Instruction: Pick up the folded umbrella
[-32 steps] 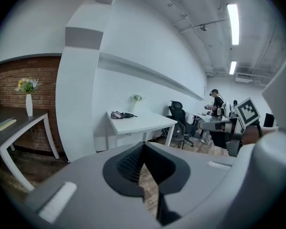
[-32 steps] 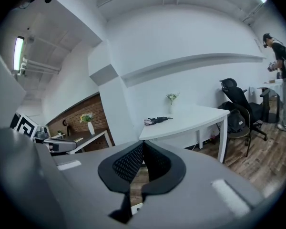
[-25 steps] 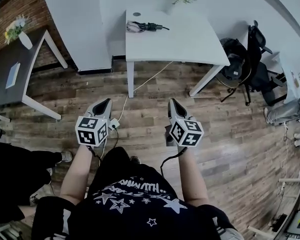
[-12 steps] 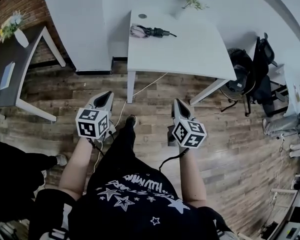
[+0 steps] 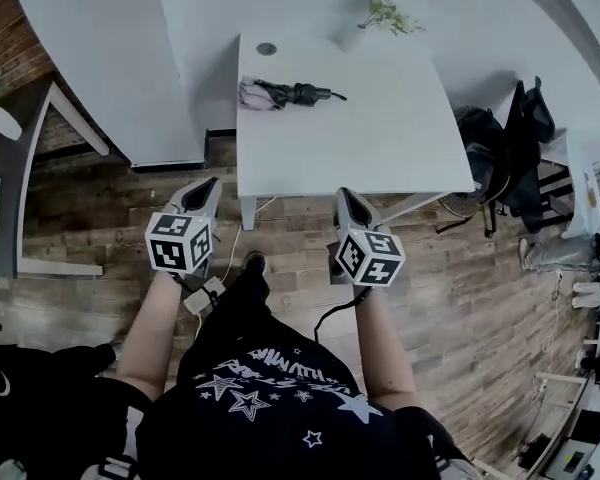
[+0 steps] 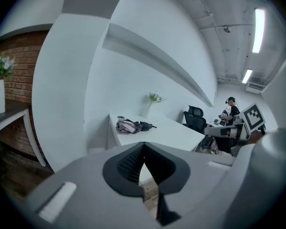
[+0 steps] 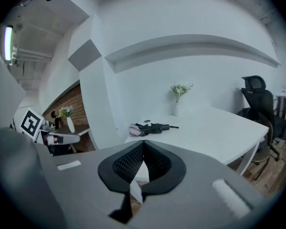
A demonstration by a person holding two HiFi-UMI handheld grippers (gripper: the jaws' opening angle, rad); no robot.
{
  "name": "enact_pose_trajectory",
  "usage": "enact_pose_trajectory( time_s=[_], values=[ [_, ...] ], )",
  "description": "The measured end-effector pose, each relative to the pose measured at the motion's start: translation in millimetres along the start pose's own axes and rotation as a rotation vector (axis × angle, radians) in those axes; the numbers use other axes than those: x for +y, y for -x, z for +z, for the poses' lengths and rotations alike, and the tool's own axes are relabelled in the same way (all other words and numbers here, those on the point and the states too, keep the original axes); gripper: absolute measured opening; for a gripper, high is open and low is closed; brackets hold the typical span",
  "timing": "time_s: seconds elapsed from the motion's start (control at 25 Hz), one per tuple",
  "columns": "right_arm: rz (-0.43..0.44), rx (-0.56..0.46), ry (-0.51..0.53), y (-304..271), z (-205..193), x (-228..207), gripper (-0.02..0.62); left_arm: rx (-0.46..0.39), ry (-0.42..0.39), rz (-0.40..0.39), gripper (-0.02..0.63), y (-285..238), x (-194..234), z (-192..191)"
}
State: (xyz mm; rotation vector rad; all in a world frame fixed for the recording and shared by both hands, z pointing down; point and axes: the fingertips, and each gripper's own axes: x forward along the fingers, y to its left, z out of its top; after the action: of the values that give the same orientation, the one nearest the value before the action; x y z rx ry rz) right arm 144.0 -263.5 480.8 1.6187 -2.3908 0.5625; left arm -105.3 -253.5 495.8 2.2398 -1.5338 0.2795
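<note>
The folded umbrella (image 5: pixel 285 93), dark with a pale pink end, lies on the far left part of the white table (image 5: pixel 380 138). It also shows in the left gripper view as the umbrella (image 6: pixel 133 125) and in the right gripper view as the umbrella (image 7: pixel 150 127). My left gripper (image 5: pixel 206 190) hangs over the wooden floor just short of the table's near left corner, jaws shut and empty. At the table's near edge my right gripper (image 5: pixel 347 201) is shut too, with nothing in it. Both point toward the table, well short of the umbrella.
A small vase with a plant (image 5: pixel 380 13) and a round dark disc (image 5: pixel 267 48) stand at the table's far edge. A black office chair (image 5: pixel 500 153) is at the right, a dark side table (image 5: pixel 20 168) at the left. A power strip and cable (image 5: pixel 205 296) lie on the floor.
Both grippers have travelled forward across the floor toward the white table, which now sits much closer. The jaws have stayed shut.
</note>
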Motion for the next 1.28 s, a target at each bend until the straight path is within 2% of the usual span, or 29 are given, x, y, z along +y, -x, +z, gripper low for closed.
enact_pose_trajectory(
  time_s=[0.32, 0.64, 0.8, 0.96, 1.08, 1.16, 1.28],
  values=[
    [0.041, 0.054, 0.09, -109, 48, -8, 0.017, 0.024, -0.006, -0.004, 0.003, -76, 40, 41],
    [0.07, 0.257, 0.313, -207, 52, -27, 0.018, 0.061, 0.031, 0.015, 0.003, -126, 85, 51],
    [0.094, 0.306, 0.419, -243, 54, -28, 0.103, 0.07, 0.05, 0.028, 0.003, -144, 102, 55],
    [0.162, 0.364, 0.507, -268, 49, -20, 0.25, 0.08, 0.061, 0.034, 0.003, -158, 113, 58],
    [0.233, 0.413, 0.614, -279, 40, -12, 0.365, 0.08, 0.071, 0.037, 0.003, -165, 113, 61],
    [0.266, 0.426, 0.702, -287, 38, -11, 0.393, 0.077, 0.076, 0.04, 0.003, -168, 112, 63],
    [0.322, 0.451, 0.807, -299, 34, -9, 0.393, 0.077, 0.09, 0.07, 0.003, -170, 116, 61]
  ],
)
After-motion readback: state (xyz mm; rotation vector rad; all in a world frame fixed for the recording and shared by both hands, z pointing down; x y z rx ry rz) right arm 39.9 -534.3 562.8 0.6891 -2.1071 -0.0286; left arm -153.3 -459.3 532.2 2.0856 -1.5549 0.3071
